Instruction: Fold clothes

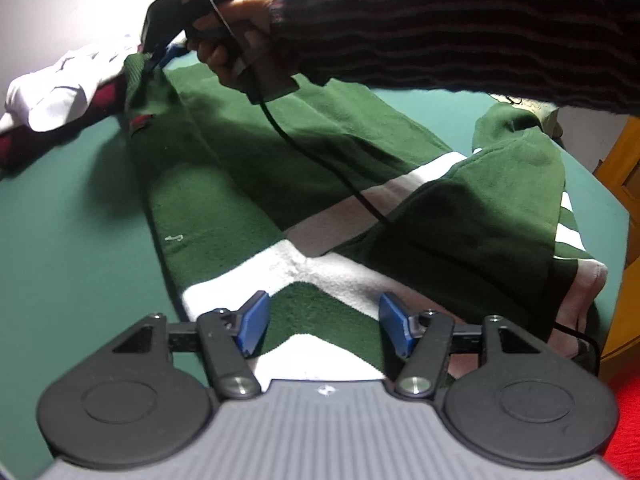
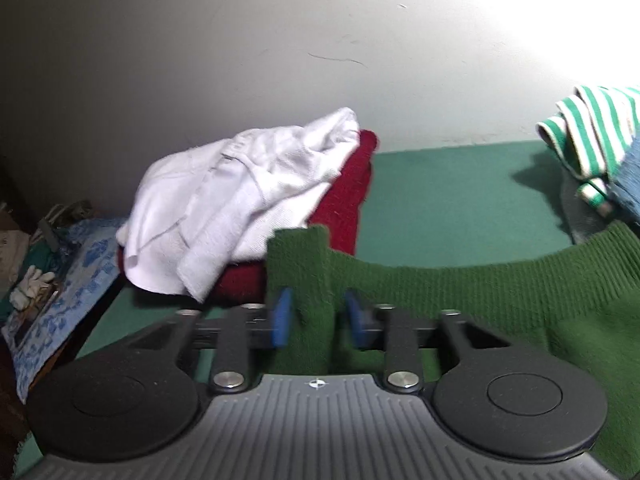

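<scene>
A dark green sweater [image 1: 240,152] with white stripes lies spread across the green table [image 1: 60,240]. One sleeve is folded over its right side. My left gripper [image 1: 324,320] hovers open over the striped near end, with nothing between its blue pads. At the far end, a hand in a striped sleeve [image 1: 440,28] holds my right gripper [image 1: 154,58], which pinches the ribbed hem corner. In the right wrist view the right gripper [image 2: 318,316] is shut on that corner of the green sweater [image 2: 480,280], which stands up between the pads.
A white garment [image 2: 240,184] lies on a folded red one [image 2: 352,200] by the wall. A green-and-white striped garment [image 2: 588,136] sits far right. A black cable [image 1: 320,160] crosses the sweater. Yellow wooden furniture [image 1: 620,168] borders the table's right edge.
</scene>
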